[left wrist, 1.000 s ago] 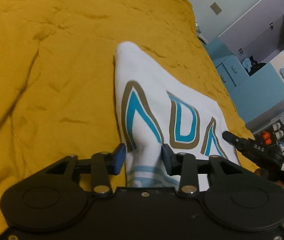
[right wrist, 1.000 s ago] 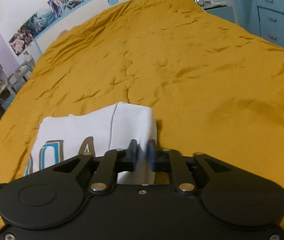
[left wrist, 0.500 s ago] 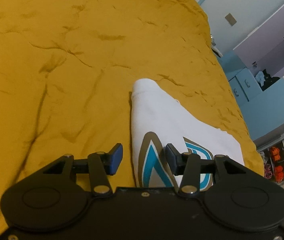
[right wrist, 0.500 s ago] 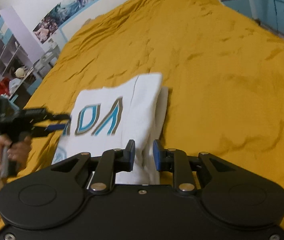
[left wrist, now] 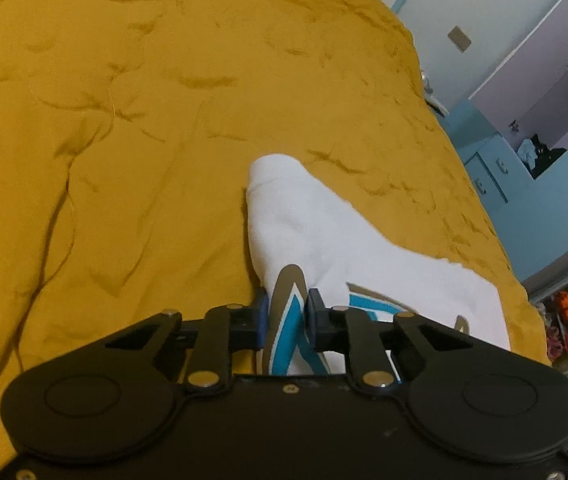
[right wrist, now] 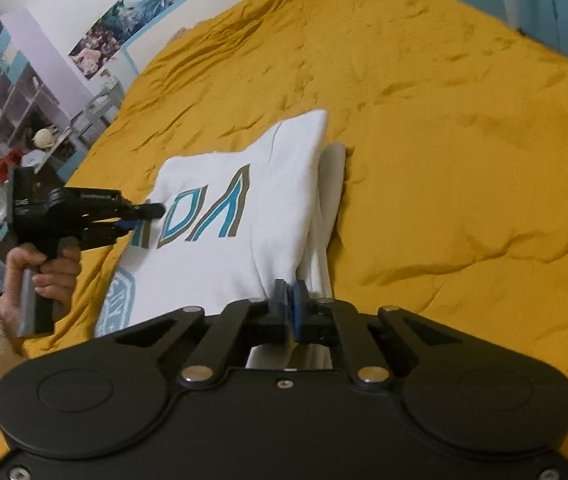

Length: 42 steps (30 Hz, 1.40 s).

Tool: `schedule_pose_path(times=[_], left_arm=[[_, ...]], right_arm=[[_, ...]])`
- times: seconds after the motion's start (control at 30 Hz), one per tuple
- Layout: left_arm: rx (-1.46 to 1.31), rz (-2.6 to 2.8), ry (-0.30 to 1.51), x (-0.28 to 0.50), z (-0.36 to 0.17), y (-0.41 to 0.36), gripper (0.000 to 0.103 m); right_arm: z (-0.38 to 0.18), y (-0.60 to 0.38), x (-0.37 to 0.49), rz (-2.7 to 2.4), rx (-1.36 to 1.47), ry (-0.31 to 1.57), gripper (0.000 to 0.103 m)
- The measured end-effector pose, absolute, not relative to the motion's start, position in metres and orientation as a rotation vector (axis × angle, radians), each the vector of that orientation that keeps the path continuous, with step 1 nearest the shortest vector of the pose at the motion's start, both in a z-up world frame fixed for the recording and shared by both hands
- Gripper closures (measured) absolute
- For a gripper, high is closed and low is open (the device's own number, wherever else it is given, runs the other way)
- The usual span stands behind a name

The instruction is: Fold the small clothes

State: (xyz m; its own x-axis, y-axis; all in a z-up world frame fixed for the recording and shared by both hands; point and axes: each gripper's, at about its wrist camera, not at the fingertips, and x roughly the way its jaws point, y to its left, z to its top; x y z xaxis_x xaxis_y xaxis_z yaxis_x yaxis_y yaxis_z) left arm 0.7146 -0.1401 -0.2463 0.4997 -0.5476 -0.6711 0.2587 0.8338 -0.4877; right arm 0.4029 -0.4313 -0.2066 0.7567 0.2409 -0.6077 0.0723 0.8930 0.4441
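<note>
On the rumpled mustard bedspread (left wrist: pixel 164 140) lies a soft white folded garment (right wrist: pixel 284 200) (teal-and-tan block letters on top). Left gripper (left wrist: pixel 287 316) is closing on a raised ridge of its printed cloth; right gripper (right wrist: pixel 289 308), pressed together, pinches its near edge.

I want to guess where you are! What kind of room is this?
Probably a bedroom: a wide bed with a yellow cover, posters on the wall, and blue drawers beside the bed.
</note>
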Motion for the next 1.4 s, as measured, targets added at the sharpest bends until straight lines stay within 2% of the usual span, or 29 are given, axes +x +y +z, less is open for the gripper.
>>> schedule_pose_path(times=[0.13, 0.2, 0.3, 0.4, 0.43, 0.53, 0.8, 1.1, 1.13, 1.17, 1.2, 1.3, 1.4], left_arm=[[-0.314, -0.474, 0.933, 0.713, -0.249, -0.142, 0.085], [-0.275, -0.463, 0.942, 0.714, -0.254, -0.148, 0.072], [-0.26, -0.464, 0.945, 0.708, -0.247, -0.14, 0.06], [-0.208, -0.492, 0.929, 0.69, -0.234, -0.127, 0.06], [-0.195, -0.511, 0.929, 0.683, -0.229, -0.12, 0.06], [-0.175, -0.565, 0.941, 0.648, -0.221, -0.101, 0.058], [-0.167, -0.67, 1.064, 0.571, -0.239, -0.081, 0.058], [-0.356, -0.688, 1.19, 0.565, -0.268, -0.079, 0.059], [-0.362, -0.693, 1.191, 0.564, -0.268, -0.081, 0.059], [-0.362, -0.694, 1.19, 0.563, -0.267, -0.083, 0.06], [-0.353, -0.7, 1.187, 0.562, -0.267, -0.085, 0.067], [-0.332, -0.699, 1.172, 0.559, -0.265, -0.091, 0.091], [-0.291, -0.697, 1.138, 0.556, -0.252, -0.094, 0.096]], right_arm=[[-0.201, -0.443, 0.399, 0.058, 0.486, 0.687, 0.101], [-0.21, -0.444, 0.402, 0.063, 0.493, 0.717, 0.101], [-0.216, -0.438, 0.405, 0.058, 0.462, 0.74, 0.098], [-0.212, -0.44, 0.401, 0.058, 0.5, 0.729, 0.094], [-0.21, -0.442, 0.396, 0.055, 0.517, 0.724, 0.088], [-0.2, -0.441, 0.38, 0.061, 0.526, 0.701, 0.081], [-0.194, -0.425, 0.354, 0.084, 0.49, 0.746, 0.077], [-0.208, -0.415, 0.353, 0.037, 0.497, 0.779, 0.076], [-0.209, -0.414, 0.353, 0.036, 0.493, 0.777, 0.078], [-0.209, -0.413, 0.353, 0.032, 0.485, 0.774, 0.087], [-0.209, -0.412, 0.354, 0.032, 0.481, 0.777, 0.095], [-0.209, -0.408, 0.355, 0.027, 0.454, 0.779, 0.098], [-0.203, -0.406, 0.351, 0.003, 0.44, 0.755, 0.099]])
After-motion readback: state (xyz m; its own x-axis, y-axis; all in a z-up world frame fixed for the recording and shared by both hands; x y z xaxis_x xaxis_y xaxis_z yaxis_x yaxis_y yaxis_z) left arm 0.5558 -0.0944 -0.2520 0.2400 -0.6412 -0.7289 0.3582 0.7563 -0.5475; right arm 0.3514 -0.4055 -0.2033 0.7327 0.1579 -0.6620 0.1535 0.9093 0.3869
